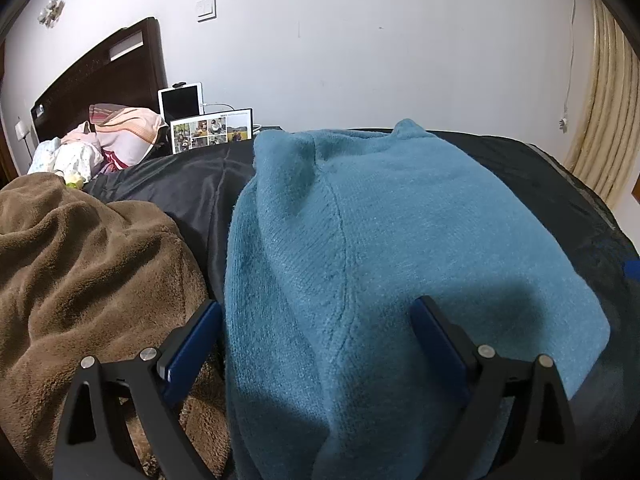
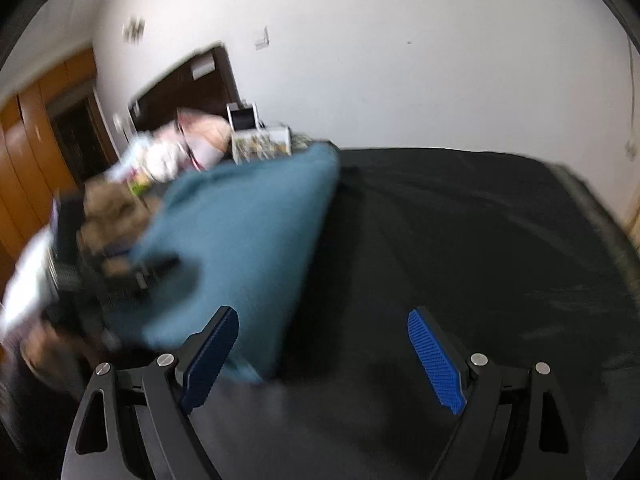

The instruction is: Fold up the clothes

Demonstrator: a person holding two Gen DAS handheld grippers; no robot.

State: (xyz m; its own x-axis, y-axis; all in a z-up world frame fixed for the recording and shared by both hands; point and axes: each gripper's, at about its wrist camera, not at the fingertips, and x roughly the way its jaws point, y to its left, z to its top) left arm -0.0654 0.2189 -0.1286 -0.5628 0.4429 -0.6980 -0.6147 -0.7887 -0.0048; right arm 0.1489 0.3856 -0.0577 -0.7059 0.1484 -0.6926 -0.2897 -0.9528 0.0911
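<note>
A teal fleece garment (image 1: 380,240) lies folded lengthwise on the black bed sheet (image 1: 184,184). My left gripper (image 1: 316,312) is open and empty, its blue-padded fingers straddling the near end of the garment just above it. In the right wrist view, which is motion-blurred, the same garment (image 2: 248,240) lies left of centre. My right gripper (image 2: 320,320) is open and empty above the black sheet (image 2: 480,240), by the garment's near right corner. The left gripper (image 2: 120,276) shows as a dark blur at the left.
A brown fleece blanket (image 1: 88,272) is bunched on the left of the bed. Pillows and clothes (image 1: 120,136), a tablet (image 1: 180,102) and a photo frame (image 1: 212,130) sit by the dark headboard (image 1: 104,76). A curtain (image 1: 604,120) hangs at right. A wooden wardrobe (image 2: 32,140) stands far left.
</note>
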